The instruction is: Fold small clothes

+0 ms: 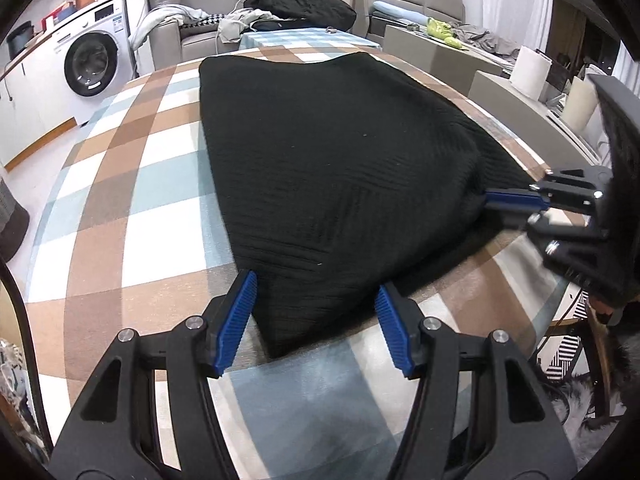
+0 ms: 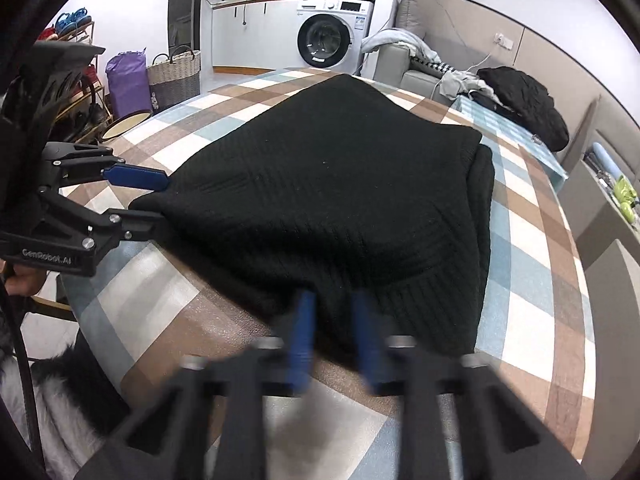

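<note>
The left claw [image 1: 316, 320] stands with its pads apart, straddling the near corner of the black knitted garment [image 1: 320, 152], ready to close on it. The garment lies flat across the middle of the checked worktop [image 1: 132, 184], its far edge near the worktop's far edge. The right claw [image 2: 334, 340] is blurred; its pads appear clamped on the garment's right-hand corner, probably so both corners lift together for a fold.

Matt black ribbed knit garment [image 1: 320, 168] on smooth checked tablecloth [image 1: 168, 152]; ridged blue jaws
</note>
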### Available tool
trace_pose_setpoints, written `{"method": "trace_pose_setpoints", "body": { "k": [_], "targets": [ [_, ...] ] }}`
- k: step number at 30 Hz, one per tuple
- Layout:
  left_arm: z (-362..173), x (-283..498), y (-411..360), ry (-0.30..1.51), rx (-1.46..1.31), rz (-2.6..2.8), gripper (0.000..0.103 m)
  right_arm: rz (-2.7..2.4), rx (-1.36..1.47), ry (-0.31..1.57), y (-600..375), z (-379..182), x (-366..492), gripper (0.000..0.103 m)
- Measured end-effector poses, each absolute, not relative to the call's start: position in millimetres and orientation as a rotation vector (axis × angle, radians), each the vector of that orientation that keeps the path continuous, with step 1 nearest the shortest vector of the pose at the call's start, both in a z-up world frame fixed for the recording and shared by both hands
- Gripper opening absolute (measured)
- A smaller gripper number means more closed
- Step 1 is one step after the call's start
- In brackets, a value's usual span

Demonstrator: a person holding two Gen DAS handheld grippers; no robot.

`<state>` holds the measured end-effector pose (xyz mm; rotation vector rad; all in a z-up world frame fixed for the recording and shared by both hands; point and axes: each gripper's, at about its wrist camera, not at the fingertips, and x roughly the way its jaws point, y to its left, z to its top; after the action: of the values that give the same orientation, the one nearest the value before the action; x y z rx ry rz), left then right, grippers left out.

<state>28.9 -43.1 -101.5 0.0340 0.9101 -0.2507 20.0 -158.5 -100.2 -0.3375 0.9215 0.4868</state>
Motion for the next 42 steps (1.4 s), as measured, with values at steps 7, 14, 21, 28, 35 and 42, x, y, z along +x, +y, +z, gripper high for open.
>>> {"method": "trace_pose_setpoints", "body": {
  "k": [7, 14, 21, 28, 35, 42],
  "targets": [
    [-106, 39, -12, 0.954, -0.075, -0.216, 0.057, 0.578, -0.267, 0.885, -179, -78, 7, 0.002],
    [-104, 33, -10, 0.962, -0.001, -0.219, 0.057, 0.523, -0.271, 0.94, -194, -91, 5, 0.002],
    [-71, 29, -1, 0.864, -0.134, -0.287, 0.057, 0.534, -0.084, 0.88, -205, -77, 14, 0.031],
    [-79, 69, -36, 0.87, -0.089, -0.256, 0.057, 0.571, -0.04, 0.853, -178, -84, 29, 0.031],
    [-100, 63, -70, 0.901, 0.121, -0.246, 0.057, 0.595, -0.046, 0.836, -155, -88, 43, 0.033],
    [-105, 52, -54, 0.917, 0.094, -0.256, 0.059, 0.565, -0.215, 0.887, -140, -109, 45, 0.04]
  ]
}}
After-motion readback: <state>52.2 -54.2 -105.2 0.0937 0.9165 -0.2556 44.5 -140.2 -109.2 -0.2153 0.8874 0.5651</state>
